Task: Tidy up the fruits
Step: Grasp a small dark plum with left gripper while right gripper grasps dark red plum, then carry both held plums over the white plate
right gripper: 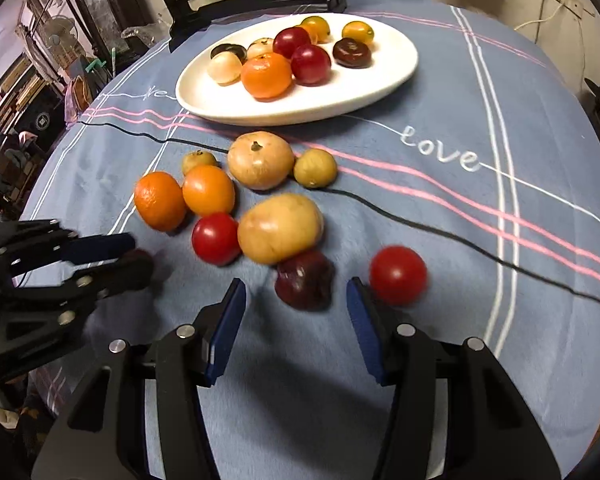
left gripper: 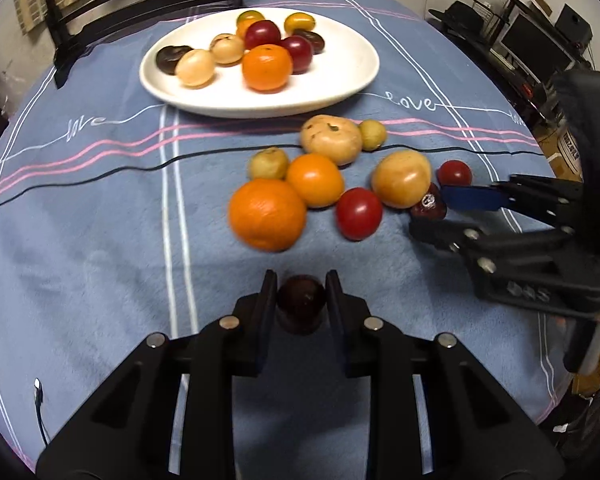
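Left wrist view shows the left gripper (left gripper: 301,280) clenched on a small dark red fruit (left gripper: 301,298), both pads pressing its sides just above the blue tablecloth (left gripper: 100,260). Ahead of those jaws lies a loose cluster: a large orange (left gripper: 267,214), a smaller orange (left gripper: 315,180), a red tomato (left gripper: 359,213) and pale yellow-brown fruits. Beyond them, farther ahead, the white plate (left gripper: 340,92) holds about ten fruits. To the right of the jaws the right gripper (left gripper: 428,212) enters, its blue-padded finger and black finger on either side of a dark plum (left gripper: 428,205).

Right wrist view makes plain what that side view leaves unsure: the right gripper (right gripper: 296,296) is released, its pads standing apart with the dark plum (right gripper: 305,280) between and just ahead of them, touched by neither. A red tomato (right gripper: 398,275) sits just outside the right pad, and a large pale fruit (right gripper: 280,228) touches the plum on its far side. Here the left gripper (right gripper: 134,258) appears at the left, and the fruit it grips is mostly hidden behind its fingers.

Bare cloth lies behind and to the left of the left jaws. To the right of the right jaws, past the tomato, the cloth is open as far as the table edge. A dark chair (left gripper: 140,4) stands beyond the plate.
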The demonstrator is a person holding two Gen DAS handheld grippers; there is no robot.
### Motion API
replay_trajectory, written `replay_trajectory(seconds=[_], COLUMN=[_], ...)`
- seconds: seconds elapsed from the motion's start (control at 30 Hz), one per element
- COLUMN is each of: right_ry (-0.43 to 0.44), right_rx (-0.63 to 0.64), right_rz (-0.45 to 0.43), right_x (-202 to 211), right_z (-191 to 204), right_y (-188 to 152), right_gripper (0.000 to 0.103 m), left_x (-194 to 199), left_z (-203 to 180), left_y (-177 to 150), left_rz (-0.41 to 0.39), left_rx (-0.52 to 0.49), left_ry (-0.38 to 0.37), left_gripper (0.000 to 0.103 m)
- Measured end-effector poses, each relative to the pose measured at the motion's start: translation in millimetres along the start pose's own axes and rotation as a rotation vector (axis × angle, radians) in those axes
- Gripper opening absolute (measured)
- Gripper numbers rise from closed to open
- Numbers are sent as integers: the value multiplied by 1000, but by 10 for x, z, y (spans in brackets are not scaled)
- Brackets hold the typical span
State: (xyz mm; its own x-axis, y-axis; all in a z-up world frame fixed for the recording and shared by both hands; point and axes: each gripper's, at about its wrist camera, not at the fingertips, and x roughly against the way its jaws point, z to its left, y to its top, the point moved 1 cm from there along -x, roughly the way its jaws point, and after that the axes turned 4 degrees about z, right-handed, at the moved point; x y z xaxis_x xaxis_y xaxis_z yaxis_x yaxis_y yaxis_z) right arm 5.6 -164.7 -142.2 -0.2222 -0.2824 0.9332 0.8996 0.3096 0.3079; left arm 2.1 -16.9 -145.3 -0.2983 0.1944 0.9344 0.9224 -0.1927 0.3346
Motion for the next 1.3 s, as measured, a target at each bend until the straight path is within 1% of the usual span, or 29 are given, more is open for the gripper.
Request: replay_trajectory(seconds=[0.07,0.1,0.13,0.17,0.27,0.4,0.47,0.67,0.83,0.93,1.1,1.13,1.17,1.23,1.3], right_ry=[-28,-47,-57,-52,-57,-43,-18,-10,13,10,19,29,63,64,82], right_rx=[10,24,34,39,54,33,10,-13,-47,-47,-60,-67,-64,-74,-81], right_rz=[16,19,20,24,19,11,7,4,-26,-15,-7,-10,-6,-32,-32], right_x=[-73,-90,-78,-79,-22,81,147,238,356,337,290,301,315,377,387], right_z=[5,16,21,27,49,35,38,97,119,159,219,215,217,218,195], right_y=[34,45,41,44,1,-120,-192,-340,-339,-366,-475,-488,-504,-527,-547], right_gripper=[41,39,31,30,30,30,30,30,30,30,30,30,30,31,31], left_x=[9,9,11,11,12,22,42,150,303,331,324,332,341,348,319], left_z=[35,44,50,44,42,-5,-26,-71,-110,-124,-34,-3,33,113,207], left_y=[-17,-18,-16,-9,-11,0,0,17,51,33,-52,-76,-104,-155,-208], left_rz=[2,2,1,0,-3,-8,-9,-24,-59,-64,-54,-54,-55,-53,-36], left_rx=[13,16,19,19,16,-1,-8,-31,-51,-62,-42,-39,-33,-16,15], left_ry=[2,4,4,3,7,19,24,39,47,55,47,42,38,25,13], left_gripper=[25,25,25,25,25,25,25,25,25,25,25,25,25,26,26])
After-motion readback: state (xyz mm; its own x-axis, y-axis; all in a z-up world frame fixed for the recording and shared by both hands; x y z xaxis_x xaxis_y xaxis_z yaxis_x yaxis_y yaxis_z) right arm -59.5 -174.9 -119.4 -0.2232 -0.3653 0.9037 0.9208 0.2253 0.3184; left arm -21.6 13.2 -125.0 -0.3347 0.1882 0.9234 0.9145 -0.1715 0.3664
